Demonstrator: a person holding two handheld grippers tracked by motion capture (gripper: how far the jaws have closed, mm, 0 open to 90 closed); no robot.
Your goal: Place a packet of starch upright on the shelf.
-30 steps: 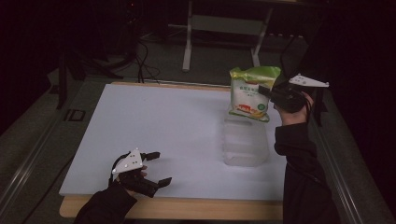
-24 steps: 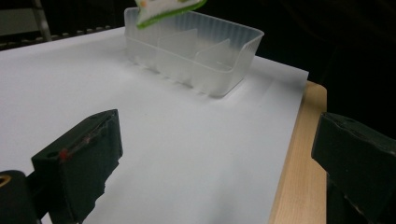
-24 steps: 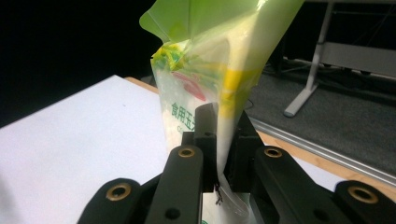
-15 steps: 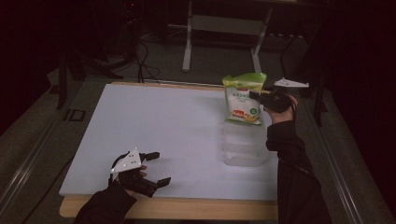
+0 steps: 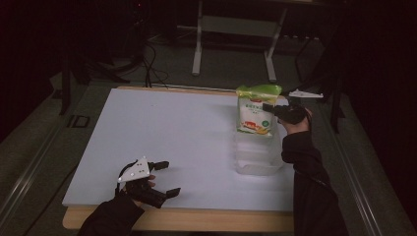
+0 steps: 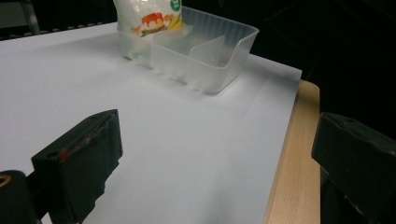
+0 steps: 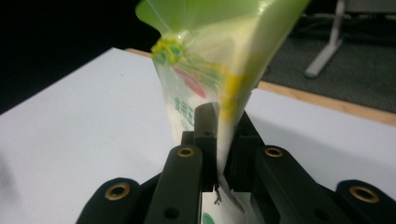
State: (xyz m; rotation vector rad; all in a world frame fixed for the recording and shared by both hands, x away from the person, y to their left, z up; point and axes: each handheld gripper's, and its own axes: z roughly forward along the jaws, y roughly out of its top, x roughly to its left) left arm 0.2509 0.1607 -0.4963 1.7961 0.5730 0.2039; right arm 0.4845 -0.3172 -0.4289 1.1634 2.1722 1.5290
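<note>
Left gripper point(image 5: 164, 178): jaws wide, empty, near table edge; keep it parked.
Bin point(image 5: 258, 155): clear, divided, right side.
Right gripper point(image 5: 269, 107): clamped on bag point(image 5: 254, 109), bottom in far compartment; lower it straight, upright.

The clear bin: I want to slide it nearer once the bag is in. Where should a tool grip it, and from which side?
Grip the bin's near end wall over its rim, coming from above on the person's side. The top is open, the wall thin and upright, and the bag fills the far compartment.
</note>
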